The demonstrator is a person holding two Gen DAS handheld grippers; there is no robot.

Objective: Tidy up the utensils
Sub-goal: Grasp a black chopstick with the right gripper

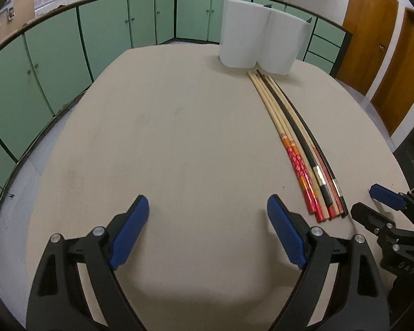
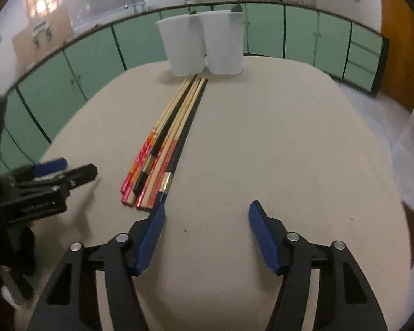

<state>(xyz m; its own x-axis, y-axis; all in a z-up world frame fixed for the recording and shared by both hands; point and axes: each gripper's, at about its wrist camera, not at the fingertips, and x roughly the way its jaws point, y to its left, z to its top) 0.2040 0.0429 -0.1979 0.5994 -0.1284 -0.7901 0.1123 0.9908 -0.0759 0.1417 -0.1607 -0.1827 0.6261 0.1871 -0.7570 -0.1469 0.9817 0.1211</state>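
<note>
Several chopsticks lie side by side on the beige table, some pale wood with red-orange ends, some black with gold bands. Their tips point at two white cups at the far edge. My left gripper is open and empty, left of the chopsticks' near ends. In the right wrist view the chopsticks run from the cups toward my right gripper, which is open and empty; its left finger sits just before the black chopstick's end.
The right gripper's fingers show at the right edge of the left wrist view; the left gripper shows at left in the right wrist view. Green cabinets surround the table. Wooden doors stand at right.
</note>
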